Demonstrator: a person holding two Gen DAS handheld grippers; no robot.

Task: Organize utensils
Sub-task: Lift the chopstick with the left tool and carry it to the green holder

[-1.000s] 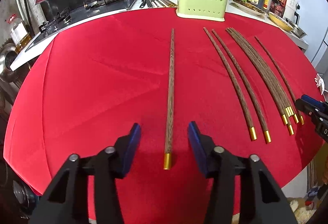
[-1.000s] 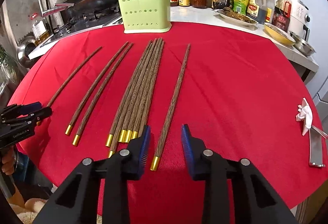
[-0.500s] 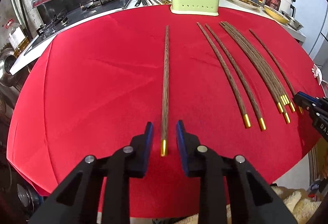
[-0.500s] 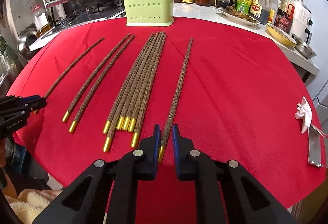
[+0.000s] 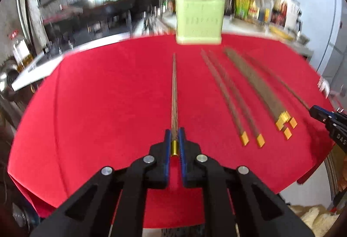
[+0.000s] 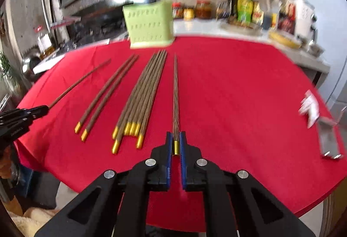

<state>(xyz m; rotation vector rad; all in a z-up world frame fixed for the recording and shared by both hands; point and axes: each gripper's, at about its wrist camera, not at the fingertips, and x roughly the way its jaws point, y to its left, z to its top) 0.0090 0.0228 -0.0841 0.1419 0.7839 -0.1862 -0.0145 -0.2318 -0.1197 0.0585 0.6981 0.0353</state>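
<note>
- Red cloth (image 5: 97, 106) over the round table, filling both views. Cluttered counter beyond the far edge, blurred.
- Green holder (image 5: 198, 20): perforated, upright at the far edge of the cloth. Probably the drop-off point. Contents not visible.
- Left gripper (image 5: 174, 135): jaws just been closing, now clamped on the near end of the left chopstick (image 5: 174, 93), blue pads either side of its gold cap (image 5: 174, 148).
- Right gripper (image 6: 176, 136): same story, jaws just been closing, now pinching the capped near end of the right chopstick (image 6: 176, 93).
- Both held sticks in line with the fingers, tips far, aimed roughly at the holder. Off the cloth or not: cannot tell.
- Loose stock flat on the cloth between the two held sticks: bundle (image 6: 143, 93) packed side by side just left of the right chopstick, pair (image 6: 104, 96) further left. Gold ends near, tips far.
- Handling, as a guess: thin, stiff, light wood, no crush risk at this grip force.
- Grained shaft probably good for friction; metal cap smooth, so likely to slip or roll between the pads.
- Grip at the very end means a long lever: expect tip swing and droop on any wrist turn.
- Safer hold probably a little further up, on the wood past the cap. Otherwise move slowly and enter the holder tip-first.
</note>
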